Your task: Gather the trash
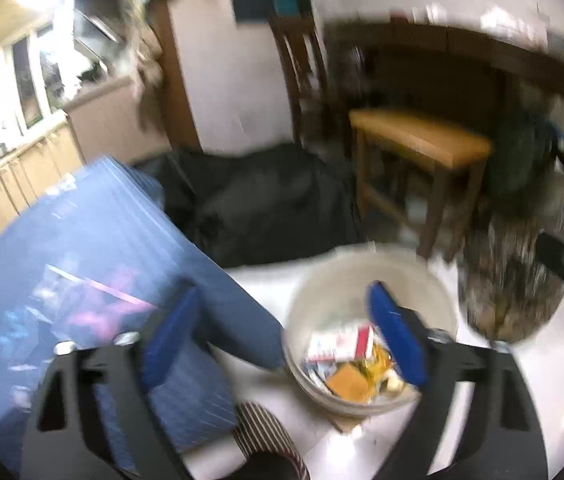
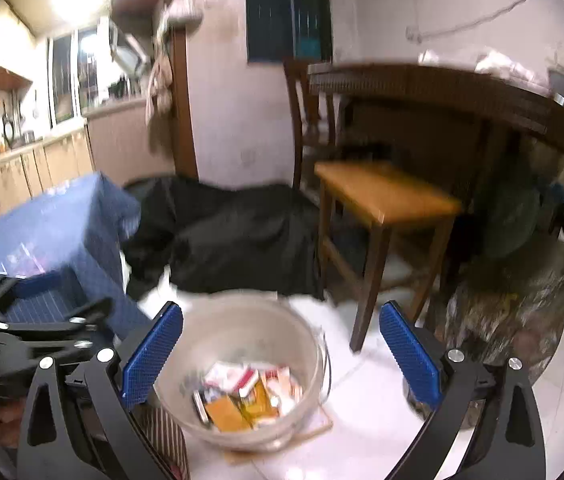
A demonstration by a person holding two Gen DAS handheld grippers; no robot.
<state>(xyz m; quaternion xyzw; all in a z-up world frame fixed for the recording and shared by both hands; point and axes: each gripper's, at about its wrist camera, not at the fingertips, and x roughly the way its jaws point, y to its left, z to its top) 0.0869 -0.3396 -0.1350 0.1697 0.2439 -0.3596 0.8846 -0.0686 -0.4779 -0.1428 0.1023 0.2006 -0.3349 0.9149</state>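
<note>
- Looking into the round pale plastic bucket on the white tiled floor, we see the trash: red-and-white cartons and orange packets piled at its bottom, so part of the collecting seems done.
- Both our left gripper and right gripper stand wide with nothing between the blue pads.
- Through the blur we find no loose litter on the floor, though some may hide.
- The right view alone shows the left tool from the side; the left view alone shows the blue plastic-covered box close up.
</note>
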